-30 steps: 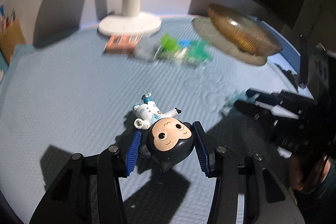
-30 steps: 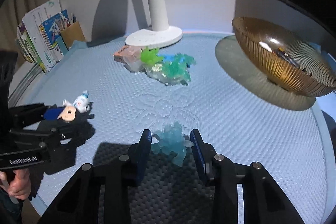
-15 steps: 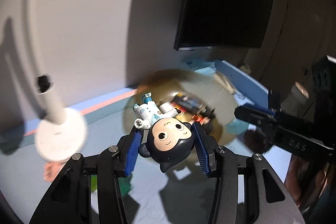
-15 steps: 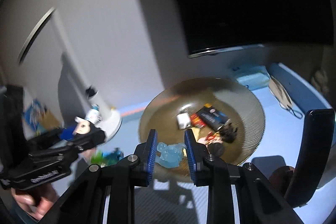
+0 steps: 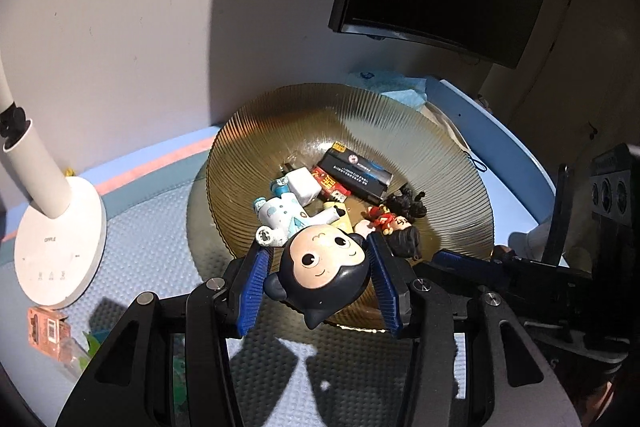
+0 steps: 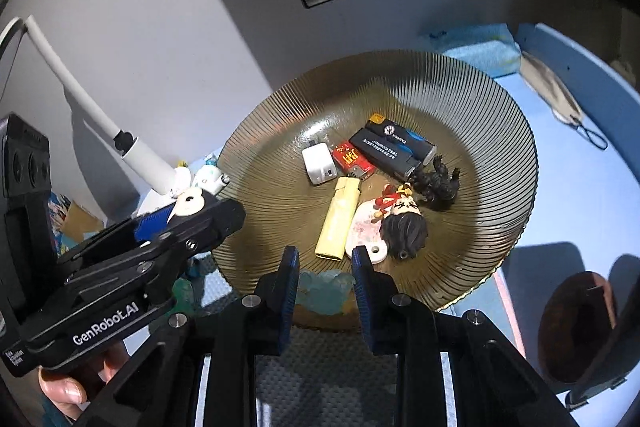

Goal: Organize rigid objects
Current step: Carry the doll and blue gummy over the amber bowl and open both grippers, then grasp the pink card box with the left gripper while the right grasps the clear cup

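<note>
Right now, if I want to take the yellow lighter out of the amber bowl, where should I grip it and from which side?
Grip the yellow lighter across its narrow width near the middle, coming from above. It lies flat in the amber bowl with its long sides mostly free; a white tag lies close along one side.

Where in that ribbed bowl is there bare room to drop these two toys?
The bowl is crowded at its middle: lighters, charger, figurines. Bare ribbed slope lies left of the charger, along the far rim, and on the right side past the dark figurine.
</note>
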The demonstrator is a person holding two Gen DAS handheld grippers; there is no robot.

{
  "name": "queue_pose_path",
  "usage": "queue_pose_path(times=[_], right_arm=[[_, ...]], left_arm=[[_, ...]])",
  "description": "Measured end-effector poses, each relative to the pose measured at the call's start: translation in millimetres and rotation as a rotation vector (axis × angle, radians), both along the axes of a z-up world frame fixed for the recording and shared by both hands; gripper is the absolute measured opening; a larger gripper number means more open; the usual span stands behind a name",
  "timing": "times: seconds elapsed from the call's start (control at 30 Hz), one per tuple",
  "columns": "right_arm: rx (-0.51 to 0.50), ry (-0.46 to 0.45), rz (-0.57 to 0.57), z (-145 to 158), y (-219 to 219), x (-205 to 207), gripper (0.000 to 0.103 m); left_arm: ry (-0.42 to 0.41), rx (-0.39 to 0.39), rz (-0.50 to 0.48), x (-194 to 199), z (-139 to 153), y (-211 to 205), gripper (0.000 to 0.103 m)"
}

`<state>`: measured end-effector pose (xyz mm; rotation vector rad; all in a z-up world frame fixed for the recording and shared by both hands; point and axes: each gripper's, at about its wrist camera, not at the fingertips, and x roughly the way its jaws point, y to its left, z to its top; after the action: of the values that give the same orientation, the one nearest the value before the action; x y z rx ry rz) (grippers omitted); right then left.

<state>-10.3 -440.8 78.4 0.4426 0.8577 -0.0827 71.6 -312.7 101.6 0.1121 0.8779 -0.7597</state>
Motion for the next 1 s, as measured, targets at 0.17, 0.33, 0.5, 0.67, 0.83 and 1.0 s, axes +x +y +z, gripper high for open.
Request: queue_pose_path(times=[0.17, 0.33, 0.5, 0.67, 0.83, 1.0], right_arm=[[0.07, -0.064, -0.053, 13.0, -18.5, -19.8, 0.062], [0.095, -0.138, -0.075, 36.0, -20.8, -45.8, 0.062], [0.086, -0.152, -0.017, 46.8, 14.8, -50.8, 0.062], [0.098, -0.131, 0.072, 39.4, 66.7, -45.6, 0.063], [0.097, -0.06, 0.156, 8.2, 117.9, -32.1, 0.064], [0.033, 0.01, 0.223, -42.3, 163.5, -12.5, 0.065]], left_arm=[[-0.054, -0.056, 0.034, -8.8, 27.8, 27.5, 0.076], [-0.134, -0.091, 0.072, -31.5, 59.7, 75.4, 0.077], [-0.173, -0.118, 0.145, -56.7, 76.4, 131.6, 0.078], [-0.172, -0.131, 0.247, -70.2, 72.3, 195.8, 0.084], [-0.066, -0.122, 0.4, -67.7, 28.6, 261.0, 0.087], [0.031, -0.043, 0.569, -55.2, -36.8, 313.9, 0.087]])
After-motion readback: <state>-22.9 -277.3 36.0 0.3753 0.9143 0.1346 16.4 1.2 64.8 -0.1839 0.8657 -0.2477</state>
